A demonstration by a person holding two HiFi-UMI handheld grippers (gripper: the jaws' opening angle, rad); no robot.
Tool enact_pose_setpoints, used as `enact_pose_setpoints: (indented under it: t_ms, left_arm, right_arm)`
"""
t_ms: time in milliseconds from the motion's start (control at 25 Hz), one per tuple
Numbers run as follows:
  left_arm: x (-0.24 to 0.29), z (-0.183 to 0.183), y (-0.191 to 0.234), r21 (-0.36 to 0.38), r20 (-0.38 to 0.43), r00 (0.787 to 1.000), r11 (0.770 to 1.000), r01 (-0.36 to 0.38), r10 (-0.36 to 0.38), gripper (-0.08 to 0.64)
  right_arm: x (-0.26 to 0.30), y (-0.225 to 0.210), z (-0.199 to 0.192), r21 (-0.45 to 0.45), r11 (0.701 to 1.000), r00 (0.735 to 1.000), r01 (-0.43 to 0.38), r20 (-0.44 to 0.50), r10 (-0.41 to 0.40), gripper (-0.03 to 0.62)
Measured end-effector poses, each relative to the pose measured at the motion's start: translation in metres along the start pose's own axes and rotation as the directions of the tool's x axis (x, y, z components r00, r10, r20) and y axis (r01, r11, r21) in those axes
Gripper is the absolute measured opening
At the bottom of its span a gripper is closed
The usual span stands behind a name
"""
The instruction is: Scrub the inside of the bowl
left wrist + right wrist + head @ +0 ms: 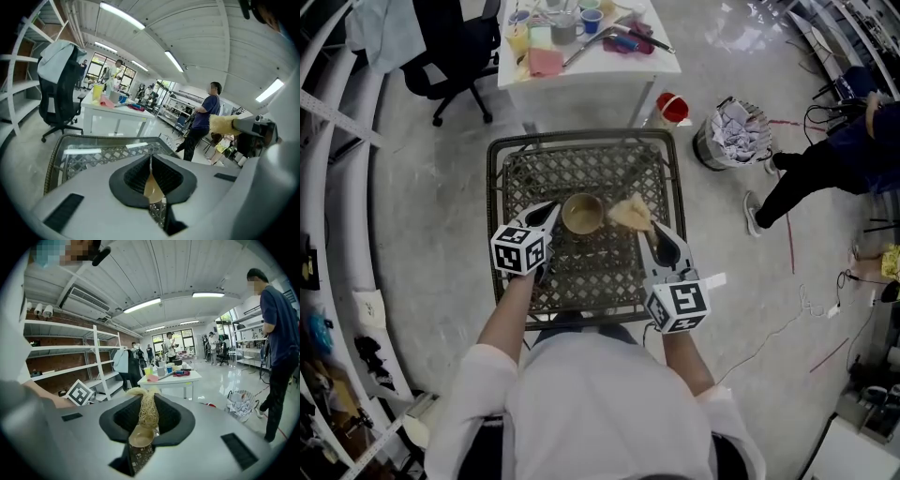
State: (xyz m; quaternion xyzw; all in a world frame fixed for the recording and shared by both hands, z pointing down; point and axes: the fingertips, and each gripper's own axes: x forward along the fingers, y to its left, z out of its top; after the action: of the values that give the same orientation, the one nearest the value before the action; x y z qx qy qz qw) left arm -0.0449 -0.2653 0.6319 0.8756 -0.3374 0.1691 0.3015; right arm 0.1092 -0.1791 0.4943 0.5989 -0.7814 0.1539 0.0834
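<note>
A small tan bowl (581,214) stands on the lattice table (581,272) in the head view. My left gripper (551,217) is at the bowl's left side, shut on its rim. In the left gripper view the thin tan bowl rim (153,188) is pinched between the dark pads. My right gripper (650,231) is just right of the bowl, shut on a straw-coloured scrubber (630,213) held beside the bowl's right edge. In the right gripper view the scrubber (147,409) fills the jaws, with the bowl (140,439) just below it.
Behind the lattice table is a white table (661,61) with cups, cloths and tools. An office chair (450,52) stands at the back left. A bin of crumpled paper (733,133) and a person (834,159) are to the right. Cables lie on the floor at right.
</note>
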Motion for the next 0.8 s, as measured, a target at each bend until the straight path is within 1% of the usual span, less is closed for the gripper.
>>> enact_pose_setpoints:
  t_ms: [120, 320, 520, 800]
  left_arm:
    - [0.010, -0.015, 0.008, -0.033, -0.046, 0.999, 0.999, -0.008, 0.007, 0.037]
    - [0.025, -0.036, 0.018, -0.061, -0.114, 0.993, 0.998, -0.016, 0.009, 0.037]
    - [0.037, -0.054, 0.030, -0.092, -0.160, 0.987, 0.995, -0.045, 0.030, 0.037]
    - [0.054, -0.080, 0.045, -0.186, -0.226, 0.973, 0.978, -0.090, 0.047, 0.037]
  right_arm:
    - [0.002, 0.000, -0.003, 0.002, 1.000, 1.000, 0.003, -0.008, -0.003, 0.089]
    - [0.002, 0.000, -0.008, 0.005, 1.000, 1.000, 0.005, -0.026, -0.005, 0.089]
    - [0.002, 0.001, -0.014, 0.011, 1.000, 0.999, 0.004, -0.043, -0.004, 0.089]
    - [0.005, 0.004, -0.020, 0.014, 1.000, 0.999, 0.000, -0.054, 0.001, 0.089]
